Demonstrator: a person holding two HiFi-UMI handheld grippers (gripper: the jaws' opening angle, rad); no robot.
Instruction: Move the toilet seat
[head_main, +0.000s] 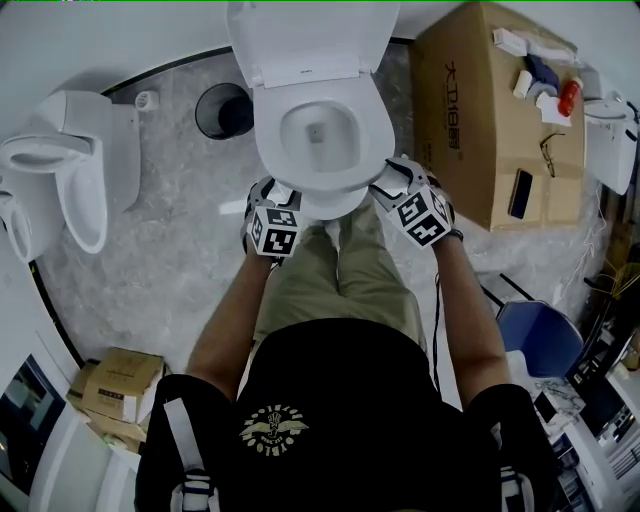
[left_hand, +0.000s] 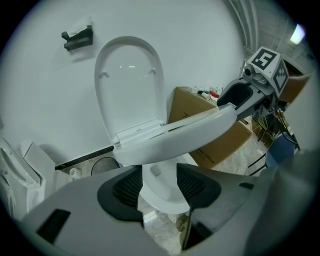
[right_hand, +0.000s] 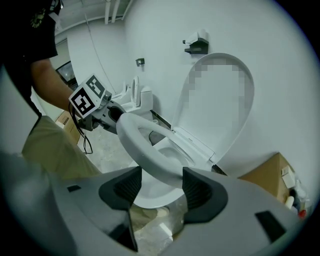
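Glossy white toilet seat (left_hand: 175, 137) held half-raised, tilted.

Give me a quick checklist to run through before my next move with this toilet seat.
1. Hold of the right gripper on the seat: ok, the rim fills the gap between its pads.
2. Hold of the left gripper: cannot tell. The seat crosses at its jaw tips, and the bowl shows between the pads.
3. The lid out of the way: ok, upright against the wall.
4. The seat free of the bowl: ok, its front is raised.
5. The cardboard box clear of the seat: ok, it stands apart beside the toilet.
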